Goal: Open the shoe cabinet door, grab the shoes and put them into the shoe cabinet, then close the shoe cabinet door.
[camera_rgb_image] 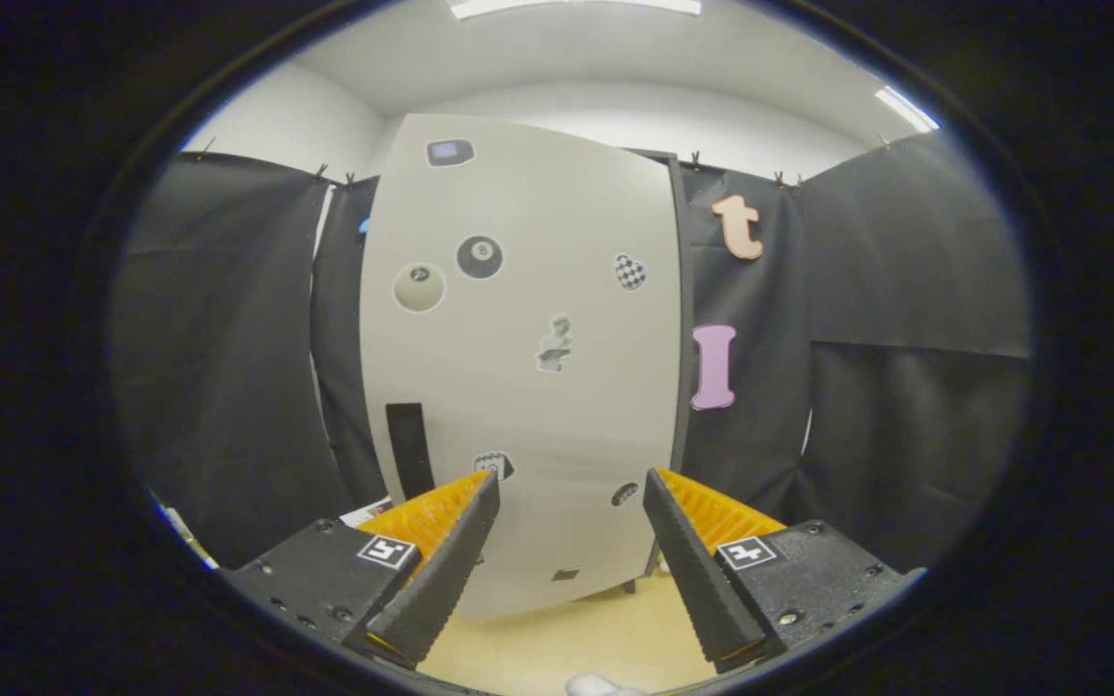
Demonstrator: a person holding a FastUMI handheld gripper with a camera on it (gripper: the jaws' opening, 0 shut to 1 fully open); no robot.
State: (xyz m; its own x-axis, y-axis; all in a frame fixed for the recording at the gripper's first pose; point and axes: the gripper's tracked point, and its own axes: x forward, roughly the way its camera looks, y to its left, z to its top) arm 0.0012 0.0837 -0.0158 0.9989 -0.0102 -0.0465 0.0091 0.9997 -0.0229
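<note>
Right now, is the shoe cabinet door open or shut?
Shut, it seems: the shoe cabinet door faces the open gripper flat, no interior visible.

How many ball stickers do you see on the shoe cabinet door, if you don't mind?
2, both high on the shoe cabinet door, beyond the open gripper: a pale ball sticker and a black eight-ball sticker just beside it.

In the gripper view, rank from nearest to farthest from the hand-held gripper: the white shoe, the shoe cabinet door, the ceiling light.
Hand-held gripper open, holding nothing.
1. White shoe: on the floor, below the fingers.
2. Shoe cabinet door: shut, straight ahead.
3. Ceiling light: overhead, beyond the cabinet.
</note>
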